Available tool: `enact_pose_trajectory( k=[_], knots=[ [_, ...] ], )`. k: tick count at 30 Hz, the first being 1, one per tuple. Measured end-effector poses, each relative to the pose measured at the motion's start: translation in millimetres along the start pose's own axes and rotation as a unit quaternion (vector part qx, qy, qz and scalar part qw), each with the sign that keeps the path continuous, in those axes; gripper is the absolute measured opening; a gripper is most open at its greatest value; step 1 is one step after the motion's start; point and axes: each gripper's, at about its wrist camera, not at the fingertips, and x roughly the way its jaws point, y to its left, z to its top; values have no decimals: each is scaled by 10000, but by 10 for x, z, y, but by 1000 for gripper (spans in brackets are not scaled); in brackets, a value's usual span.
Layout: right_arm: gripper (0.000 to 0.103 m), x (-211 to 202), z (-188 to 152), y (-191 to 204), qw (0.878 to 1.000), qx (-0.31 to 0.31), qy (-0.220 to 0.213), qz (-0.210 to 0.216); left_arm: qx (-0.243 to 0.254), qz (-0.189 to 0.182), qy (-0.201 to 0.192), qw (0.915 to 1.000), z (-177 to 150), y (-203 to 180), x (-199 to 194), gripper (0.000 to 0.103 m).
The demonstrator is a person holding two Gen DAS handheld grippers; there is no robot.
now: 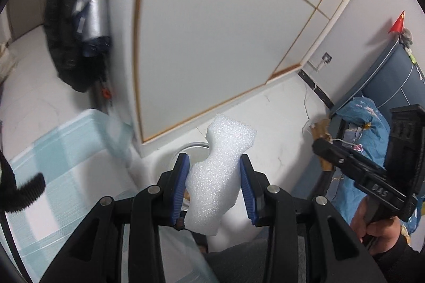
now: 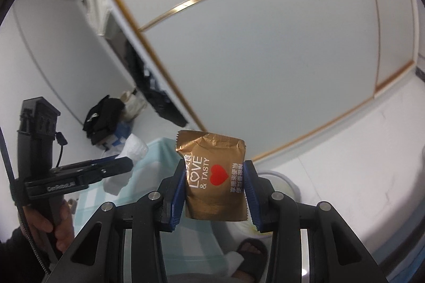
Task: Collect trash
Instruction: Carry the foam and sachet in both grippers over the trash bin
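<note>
Left claw point(image 1: 215, 187) gripped a white foam piece point(image 1: 215, 182) between blue pads. Right claw point(image 2: 215, 190) gripped a gold snack wrapper point(image 2: 215, 176), above a white bin point(image 2: 281, 184).

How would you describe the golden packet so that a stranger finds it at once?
Look in front of the big white wardrobe doors with gold trim, where the right gripper is raised. Between its blue pads sits the golden packet. It alone is shiny gold, printed "LOVE & TASTY" with a red heart.
</note>
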Motion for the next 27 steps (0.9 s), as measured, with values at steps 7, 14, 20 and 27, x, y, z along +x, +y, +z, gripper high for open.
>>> enact_pose_trajectory(
  k=[7, 14, 20, 27],
  knots=[
    [39, 539, -107, -519, 9959, 692, 571, -136, -322, -200, 656, 9971, 65, 29, 621, 33],
    [39, 1079, -340, -849, 9873, 1095, 1151, -71, -708, -269, 1209, 9898, 0, 30, 1027, 33],
    [40, 1502, -477, -1104, 9768, 1527, 1497, 131, -904, -253, 1461, 9848, -11, 45, 1182, 33],
    [44, 1857, -674, -1201, 9640, 1846, 1886, 313, -1050, -231, 1663, 9802, -26, 86, 1272, 33]
  ],
)
